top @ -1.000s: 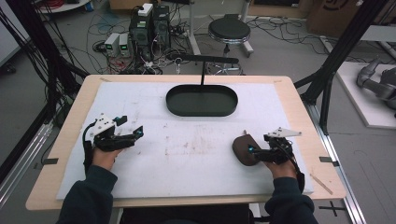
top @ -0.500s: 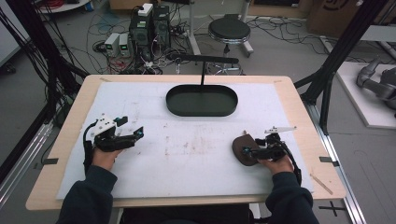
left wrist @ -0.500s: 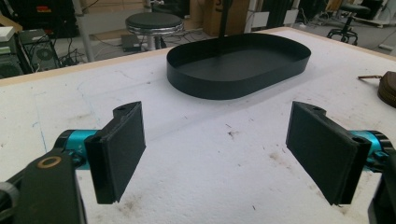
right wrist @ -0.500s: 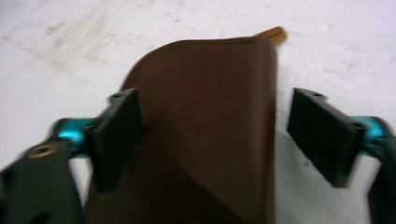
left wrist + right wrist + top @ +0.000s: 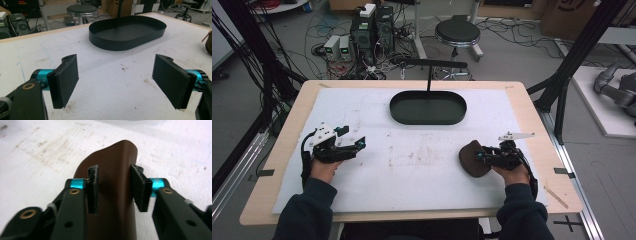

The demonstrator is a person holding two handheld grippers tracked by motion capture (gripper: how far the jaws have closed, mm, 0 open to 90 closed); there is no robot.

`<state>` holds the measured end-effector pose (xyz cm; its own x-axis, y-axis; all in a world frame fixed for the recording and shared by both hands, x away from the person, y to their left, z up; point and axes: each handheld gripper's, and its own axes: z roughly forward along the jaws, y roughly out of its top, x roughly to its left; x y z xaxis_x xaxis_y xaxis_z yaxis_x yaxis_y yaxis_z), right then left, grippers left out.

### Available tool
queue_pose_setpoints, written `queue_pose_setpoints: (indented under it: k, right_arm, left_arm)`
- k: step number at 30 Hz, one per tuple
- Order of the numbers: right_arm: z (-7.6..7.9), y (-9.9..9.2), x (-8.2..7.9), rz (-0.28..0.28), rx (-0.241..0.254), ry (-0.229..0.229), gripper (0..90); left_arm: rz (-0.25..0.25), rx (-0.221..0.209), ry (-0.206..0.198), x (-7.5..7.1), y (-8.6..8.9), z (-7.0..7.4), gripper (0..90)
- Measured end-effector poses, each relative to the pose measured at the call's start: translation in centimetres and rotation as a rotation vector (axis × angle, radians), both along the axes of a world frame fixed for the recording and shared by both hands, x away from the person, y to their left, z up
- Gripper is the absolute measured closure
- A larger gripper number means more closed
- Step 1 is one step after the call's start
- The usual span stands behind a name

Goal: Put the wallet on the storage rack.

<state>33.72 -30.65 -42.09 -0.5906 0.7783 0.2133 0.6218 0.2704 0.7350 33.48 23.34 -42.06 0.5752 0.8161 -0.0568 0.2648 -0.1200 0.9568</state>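
Right gripper [image 5: 113, 173]: jaws just drawn inward, now clamped on a brown leathery piece [image 5: 112, 155], one black ribbed pad against each side of it. Brown surface running edge to edge between the two pads, with a rounded tip poking out beyond them. Teal collars behind each pad.

Seen from the high view: same gripper low at the right of the table, pointing toward the table's middle, held in the person's right hand [image 5: 512, 172], dark sleeve behind it. Brown piece just off the gripper's nose, resting on the white sheet [image 5: 422, 170], near the front right part of the table and well apart from the tray.

Left gripper [image 5: 115, 75]: jaws wide apart, nothing between the flat black pads except stained white sheet. Held low over the left side of the table in the left hand [image 5: 324, 170], pointing toward the middle, well apart from the brown piece.

Farther out: a dark oval tray [image 5: 428, 120] with a low upright wall, sitting at the far middle of the sheet, ahead of both grippers. White sheet scuffed with brownish marks, covering most of a pale wooden table top [image 5: 537, 115].

Beyond the far edge: a round black stool [image 5: 457, 32], electronic boxes and tangled cables on a grey floor.
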Motion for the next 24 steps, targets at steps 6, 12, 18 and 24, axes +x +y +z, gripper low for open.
queue_pose_setpoints:
  k: [6, 12, 18, 24]
  right_arm:
    - [2.2, 0.7, -1.3, -0.063, -0.140, -0.189, 71.5]
    - [2.9, 1.5, -2.1, -0.099, -0.312, -0.305, 71.9]
    - [2.6, 3.5, -2.4, 0.029, -0.325, -0.345, 70.8]
    - [2.6, 3.8, -2.6, 0.030, -0.311, -0.343, 69.0]
  left_arm:
    - [0.011, -0.007, -0.003, -0.2, 0.4, 0.0, 21.5]
    - [0.012, -0.011, -0.005, -0.2, 0.4, 0.0, 21.6]
    - [0.010, -0.010, -0.005, -0.2, 0.4, 0.0, 21.7]
    - [0.011, -0.015, -0.005, -0.3, 0.5, 0.0, 21.8]
